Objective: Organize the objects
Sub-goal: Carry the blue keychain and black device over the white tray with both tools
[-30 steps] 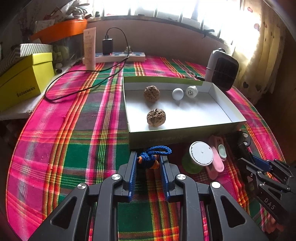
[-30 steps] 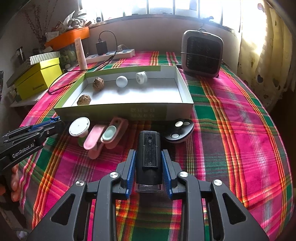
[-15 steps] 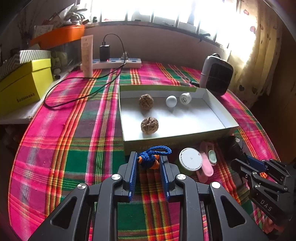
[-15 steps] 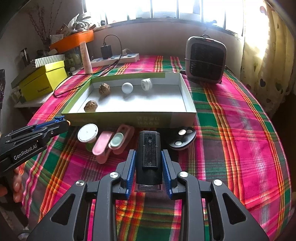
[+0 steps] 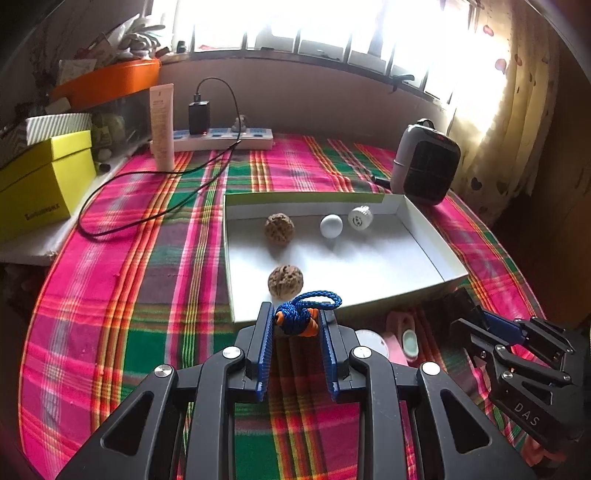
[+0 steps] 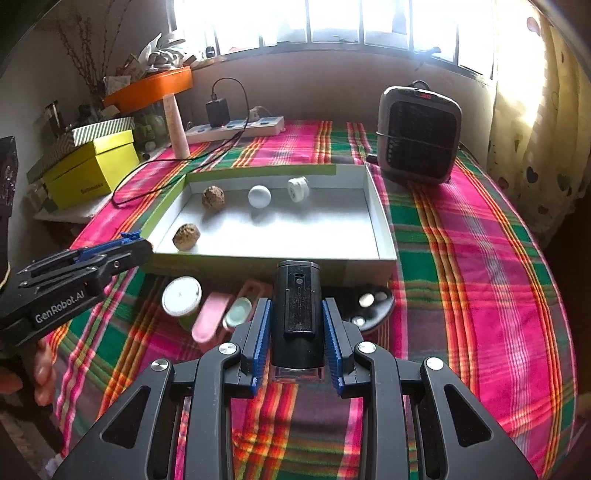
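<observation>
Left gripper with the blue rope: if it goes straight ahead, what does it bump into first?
Probably the box's near wall, or, if it clears that, the walnut just inside. Depth is hard to judge.

Blue-and-orange cord knot (image 5: 297, 319) pinched aloft over the tray's (image 5: 424, 225) near wall. Black rectangular device (image 6: 298, 314) clamped upright. Tray contains two walnuts (image 5: 279, 229), white ball (image 5: 331, 226), white cap (image 5: 360, 218).

- Daylight poured through the window (image 5: 332, 26), blown out to white.
- Corners fell dark; fisheye bent the edges.
- Soft shadows lay inside the tray (image 5: 424, 229).
</observation>
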The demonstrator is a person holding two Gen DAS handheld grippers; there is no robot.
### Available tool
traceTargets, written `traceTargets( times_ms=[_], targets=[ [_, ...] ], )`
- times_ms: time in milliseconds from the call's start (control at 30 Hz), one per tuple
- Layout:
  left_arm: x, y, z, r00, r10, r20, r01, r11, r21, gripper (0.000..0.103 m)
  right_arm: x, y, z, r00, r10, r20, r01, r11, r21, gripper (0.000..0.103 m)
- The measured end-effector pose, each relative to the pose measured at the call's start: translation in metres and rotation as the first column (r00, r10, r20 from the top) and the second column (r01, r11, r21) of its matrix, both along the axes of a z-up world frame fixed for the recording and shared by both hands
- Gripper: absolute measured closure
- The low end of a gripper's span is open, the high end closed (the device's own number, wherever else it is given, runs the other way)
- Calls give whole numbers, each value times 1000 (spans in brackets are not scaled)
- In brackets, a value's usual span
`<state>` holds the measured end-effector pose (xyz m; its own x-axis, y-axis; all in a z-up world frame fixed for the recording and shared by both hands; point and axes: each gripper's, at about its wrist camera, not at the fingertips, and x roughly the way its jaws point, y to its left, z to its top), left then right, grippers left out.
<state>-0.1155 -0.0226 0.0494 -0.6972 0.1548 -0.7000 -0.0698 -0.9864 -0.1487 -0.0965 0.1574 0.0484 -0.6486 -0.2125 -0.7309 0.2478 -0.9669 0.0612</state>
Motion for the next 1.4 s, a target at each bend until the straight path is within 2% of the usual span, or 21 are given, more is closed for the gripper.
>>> traceTargets(
  times_ms=[667, 1400],
  targets=[
    [-52, -7, 1, 1000, 23, 16, -23, 1000, -4, 81, -73, 3, 9, 1000, 12, 22, -13, 1000, 28, 74],
    [-87, -13, -10, 997, 62, 49, -61, 998, -20, 81, -140, 7, -4, 998, 6, 68, -11, 997, 70, 74]
  ],
)
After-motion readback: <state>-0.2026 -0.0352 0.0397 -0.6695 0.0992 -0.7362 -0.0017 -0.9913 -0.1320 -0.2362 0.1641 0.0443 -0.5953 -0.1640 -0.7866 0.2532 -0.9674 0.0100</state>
